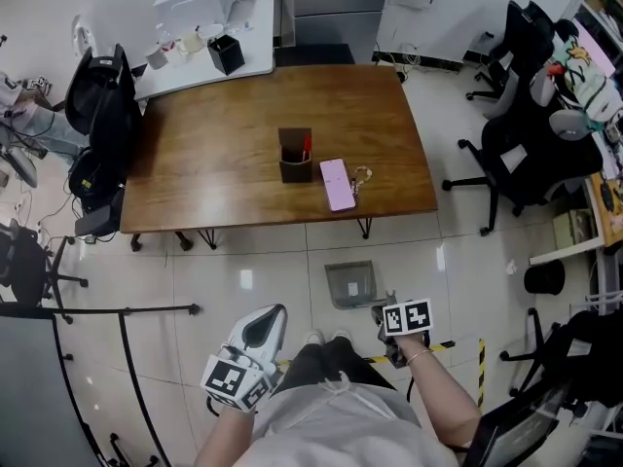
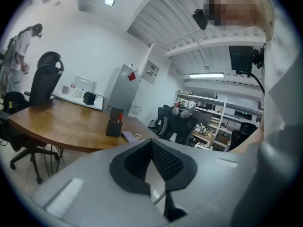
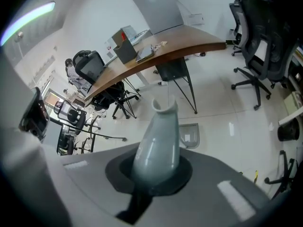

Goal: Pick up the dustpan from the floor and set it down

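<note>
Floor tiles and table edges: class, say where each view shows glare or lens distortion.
Head view: light patches glare on the floor tiles beside the dustpan. Left gripper view: the table edge bows, corners go black. Right gripper view: the table curves likewise.

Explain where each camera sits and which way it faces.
Head view: on the person's head, looking steeply down at table and dustpan; shows left claw, right claw, shirt, right forearm.
Left claw view: on that claw, facing almost level across the table; shirt at right.
Right claw view: on that claw, tilted down at the floor; shut claw shows.
Shared: head and right claw views both show the dustpan.
</note>
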Demonstrator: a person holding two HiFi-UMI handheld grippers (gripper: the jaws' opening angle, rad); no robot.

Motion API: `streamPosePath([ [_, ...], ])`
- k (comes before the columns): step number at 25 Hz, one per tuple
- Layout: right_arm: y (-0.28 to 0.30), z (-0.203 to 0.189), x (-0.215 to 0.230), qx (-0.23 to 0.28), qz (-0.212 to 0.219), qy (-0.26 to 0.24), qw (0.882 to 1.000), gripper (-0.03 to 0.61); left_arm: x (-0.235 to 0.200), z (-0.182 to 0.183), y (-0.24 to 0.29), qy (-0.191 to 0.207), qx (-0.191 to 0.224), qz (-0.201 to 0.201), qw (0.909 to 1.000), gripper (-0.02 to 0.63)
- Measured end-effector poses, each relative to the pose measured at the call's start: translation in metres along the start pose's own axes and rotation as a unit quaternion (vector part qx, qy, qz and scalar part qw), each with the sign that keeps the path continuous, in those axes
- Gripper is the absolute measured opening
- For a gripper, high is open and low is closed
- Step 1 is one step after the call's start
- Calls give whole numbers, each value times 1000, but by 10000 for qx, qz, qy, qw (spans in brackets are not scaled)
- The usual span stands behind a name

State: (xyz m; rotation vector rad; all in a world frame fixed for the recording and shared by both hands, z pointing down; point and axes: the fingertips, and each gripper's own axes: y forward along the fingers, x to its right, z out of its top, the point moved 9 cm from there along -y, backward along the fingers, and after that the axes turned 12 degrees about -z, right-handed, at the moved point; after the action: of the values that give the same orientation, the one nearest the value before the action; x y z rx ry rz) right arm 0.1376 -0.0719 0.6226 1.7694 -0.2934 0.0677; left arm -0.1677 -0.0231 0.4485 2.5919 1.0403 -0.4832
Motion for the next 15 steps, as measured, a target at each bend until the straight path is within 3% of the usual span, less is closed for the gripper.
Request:
streamPosePath([
  [6,50,35,13,-35,-21,-56,10000,5,-25,-23,12,-113,-159,226,9996,15],
  [15,102,39,39,104,-417,-278,9987,9,-43,-54,27,-172,-241,353,9989,15],
])
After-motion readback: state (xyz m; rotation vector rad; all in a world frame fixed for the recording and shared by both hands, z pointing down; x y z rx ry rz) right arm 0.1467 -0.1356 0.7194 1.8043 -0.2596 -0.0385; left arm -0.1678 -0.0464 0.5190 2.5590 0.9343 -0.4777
